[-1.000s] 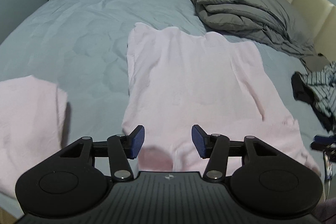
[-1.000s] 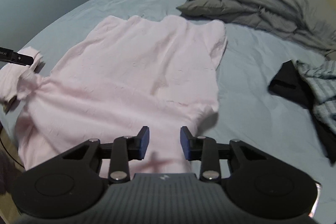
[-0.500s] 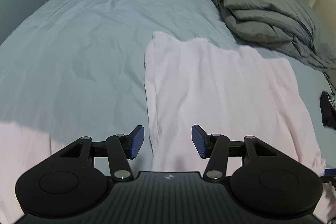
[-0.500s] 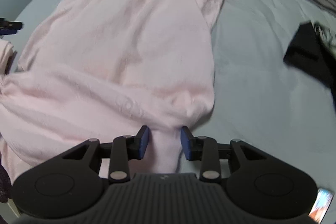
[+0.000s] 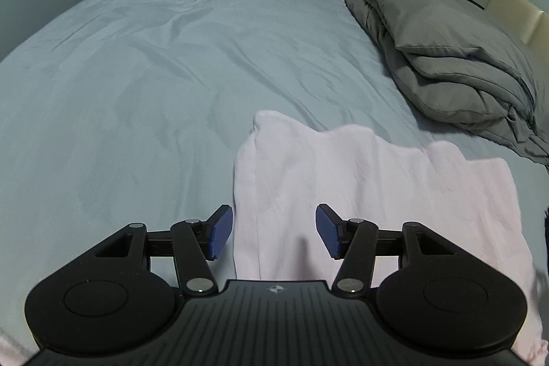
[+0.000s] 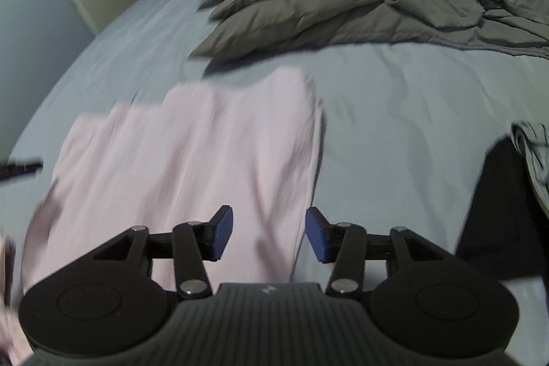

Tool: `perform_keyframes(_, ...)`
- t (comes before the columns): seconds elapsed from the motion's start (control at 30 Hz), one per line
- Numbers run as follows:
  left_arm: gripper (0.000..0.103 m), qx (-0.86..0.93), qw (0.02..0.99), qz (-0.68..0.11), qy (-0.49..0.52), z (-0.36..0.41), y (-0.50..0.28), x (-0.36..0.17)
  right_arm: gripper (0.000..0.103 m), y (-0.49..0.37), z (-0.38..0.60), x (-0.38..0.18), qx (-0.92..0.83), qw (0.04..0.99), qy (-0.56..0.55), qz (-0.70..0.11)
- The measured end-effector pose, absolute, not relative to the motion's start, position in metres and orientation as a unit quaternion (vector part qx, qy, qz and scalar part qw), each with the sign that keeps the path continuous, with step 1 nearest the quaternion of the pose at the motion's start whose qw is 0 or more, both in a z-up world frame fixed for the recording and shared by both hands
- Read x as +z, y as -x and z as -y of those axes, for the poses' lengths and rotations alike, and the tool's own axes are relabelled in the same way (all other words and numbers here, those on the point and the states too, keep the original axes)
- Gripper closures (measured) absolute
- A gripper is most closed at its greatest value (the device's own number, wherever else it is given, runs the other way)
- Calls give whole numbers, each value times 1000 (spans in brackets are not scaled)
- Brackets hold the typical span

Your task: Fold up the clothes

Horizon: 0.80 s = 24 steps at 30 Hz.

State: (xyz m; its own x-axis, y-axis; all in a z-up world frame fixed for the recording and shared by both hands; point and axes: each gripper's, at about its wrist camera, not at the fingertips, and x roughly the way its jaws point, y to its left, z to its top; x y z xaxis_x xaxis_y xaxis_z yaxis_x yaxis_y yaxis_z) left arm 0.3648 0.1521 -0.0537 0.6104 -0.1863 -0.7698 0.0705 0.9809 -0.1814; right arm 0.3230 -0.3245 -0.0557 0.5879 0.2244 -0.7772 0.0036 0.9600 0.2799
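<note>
A soft, light pink garment lies limp on the bed; take it by its edges. The left gripper and right gripper have jaws opening, pressing nothing.

Left gripper and right gripper jaws opening, empty.

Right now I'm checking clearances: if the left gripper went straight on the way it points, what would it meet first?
Most likely the pink garment, near its left edge; the left gripper has its jaws opening with nothing gripped between them. Depth is uncertain.
</note>
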Motion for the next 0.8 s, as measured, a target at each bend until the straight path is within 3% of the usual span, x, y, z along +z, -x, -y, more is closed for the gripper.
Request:
perform_keyframes(0.13, 51, -91, 889, -443, 78, -158, -393, -70, 49, -370, 339, -63, 53, 887, -153, -432)
perform_keyframes(0.23, 51, -102, 889, -439, 77, -158, -408, -79, 38, -401, 346, -73, 46, 887, -173, -425)
perform_keyframes(0.57, 52, -140, 885, -433, 100, -156, -443, -107, 39, -463, 356, -117, 40, 872, -212, -439)
perform_keyframes(0.6, 53, -142, 884, -432, 105, -157, -445, -109, 41, -466, 356, -121, 40, 870, -216, -442)
perform_keyframes(0.67, 61, -139, 886, -430, 106, -157, -447, -110, 63, -470, 353, -128, 42, 867, -219, -446)
perform_keyframes(0.7, 68, -137, 887, -428, 104, -157, -448, -111, 66, -472, 352, -130, 43, 866, -218, -447)
perform_keyframes(0.73, 79, -133, 888, -427, 103, -157, -449, -111, 80, -472, 349, -131, 46, 867, -214, -447)
perform_keyframes(0.77, 83, -126, 890, -426, 105, -159, -450, -111, 88, -472, 347, -130, 50, 867, -209, -449)
perform_keyframes(0.8, 92, -120, 891, -425, 106, -160, -450, -111, 89, -472, 346, -129, 51, 868, -206, -448)
